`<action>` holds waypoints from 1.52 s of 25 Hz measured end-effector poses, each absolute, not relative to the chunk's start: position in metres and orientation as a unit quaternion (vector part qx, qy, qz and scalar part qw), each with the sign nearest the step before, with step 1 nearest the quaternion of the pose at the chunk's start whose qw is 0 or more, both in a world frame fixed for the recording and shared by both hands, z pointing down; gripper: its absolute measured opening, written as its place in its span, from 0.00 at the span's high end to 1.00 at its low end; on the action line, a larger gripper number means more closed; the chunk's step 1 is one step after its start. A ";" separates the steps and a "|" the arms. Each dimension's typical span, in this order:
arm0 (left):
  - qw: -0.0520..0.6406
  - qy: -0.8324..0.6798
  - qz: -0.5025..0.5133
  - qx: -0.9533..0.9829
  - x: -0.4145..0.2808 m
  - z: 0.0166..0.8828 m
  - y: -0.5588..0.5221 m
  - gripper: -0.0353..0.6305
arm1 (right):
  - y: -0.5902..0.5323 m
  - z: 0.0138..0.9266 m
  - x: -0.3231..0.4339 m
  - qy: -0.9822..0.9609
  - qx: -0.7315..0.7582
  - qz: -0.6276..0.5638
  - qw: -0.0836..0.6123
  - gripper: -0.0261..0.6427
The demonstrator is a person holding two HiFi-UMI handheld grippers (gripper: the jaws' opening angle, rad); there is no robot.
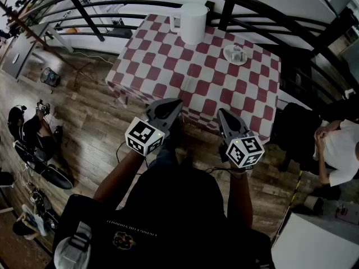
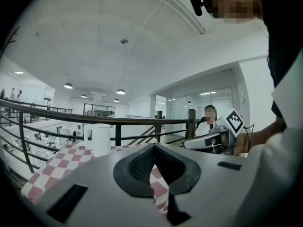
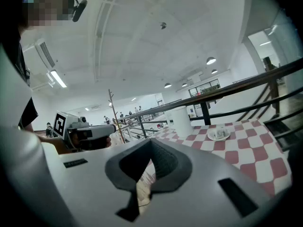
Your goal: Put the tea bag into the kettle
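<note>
We find the small pale tea bag (image 1: 236, 52) lying on a round white saucer (image 1: 226, 55) toward the far right of the table (image 1: 168, 66); it sits well apart from both tools, far beyond their tips. The table wears a red-and-white checked cloth (image 1: 196, 91) that hangs over its near edge. The tall white cylindrical kettle (image 1: 192, 22), smooth-sided with a handle on its left, stands at the far edge, left of the saucer and apart from it; we cannot tell what it contains. The left gripper (image 1: 177, 103) and right gripper (image 1: 222, 113) are held side by side at the table's near edge; each has grey jaws with ribbed black pads, pressed together at the tip, with nothing caught between them. The dark wooden plank floor (image 1: 90, 116) lies to the left; a black metal railing (image 1: 112, 4) runs behind the table.
</note>
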State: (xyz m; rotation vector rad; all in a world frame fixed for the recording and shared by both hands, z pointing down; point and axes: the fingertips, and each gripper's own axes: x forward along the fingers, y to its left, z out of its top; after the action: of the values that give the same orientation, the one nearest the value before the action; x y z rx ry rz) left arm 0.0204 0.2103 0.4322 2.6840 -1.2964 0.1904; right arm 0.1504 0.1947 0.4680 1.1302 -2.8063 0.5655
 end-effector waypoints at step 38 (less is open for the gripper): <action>0.083 -0.485 0.077 0.867 -0.023 0.440 0.084 0.95 | 0.087 0.463 0.113 -0.920 0.349 0.178 0.018 0.94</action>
State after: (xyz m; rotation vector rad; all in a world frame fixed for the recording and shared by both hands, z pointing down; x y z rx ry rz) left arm -0.0226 0.0845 0.4402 2.5903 -1.4475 0.2285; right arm 0.1134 0.0867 0.4633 1.0831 -2.8580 0.5517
